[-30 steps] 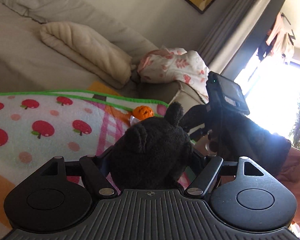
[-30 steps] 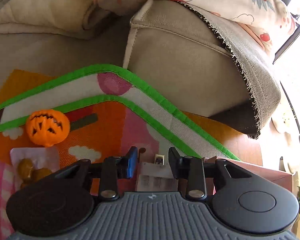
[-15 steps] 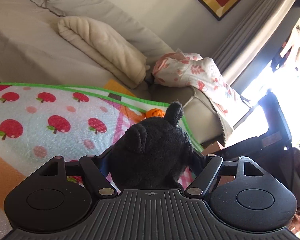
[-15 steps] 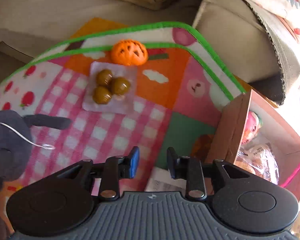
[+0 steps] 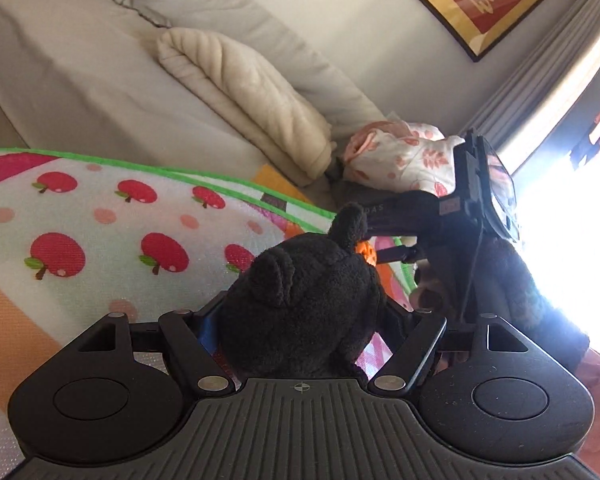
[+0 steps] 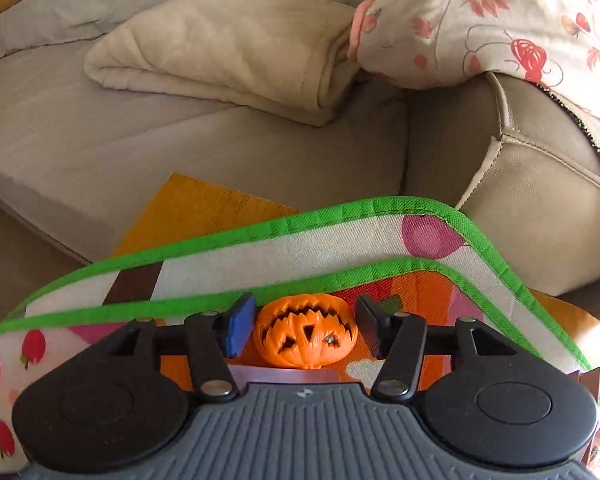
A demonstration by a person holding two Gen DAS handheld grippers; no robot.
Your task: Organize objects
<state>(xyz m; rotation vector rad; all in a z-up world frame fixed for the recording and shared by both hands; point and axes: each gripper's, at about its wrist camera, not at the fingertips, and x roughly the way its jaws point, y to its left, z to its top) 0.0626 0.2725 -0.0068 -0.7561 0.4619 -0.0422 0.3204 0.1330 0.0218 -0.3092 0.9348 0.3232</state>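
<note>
Between left fingers: the left hand-held gripper (image 5: 300,320) is clamped on a black plush toy (image 5: 304,304), raised over the play mat (image 5: 100,240).
Ahead, right of it: right hand-held gripper (image 5: 460,216), dark against glare, probably over the mat.
Between right fingers: orange pumpkin (image 6: 306,332) on mat (image 6: 340,244); right hand-held gripper (image 6: 306,330) spread wide, fingers (image 6: 238,324) just beside it, apparently not touching.

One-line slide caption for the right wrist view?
Open right gripper straddles an orange jack-o'-lantern toy on the play mat.
</note>
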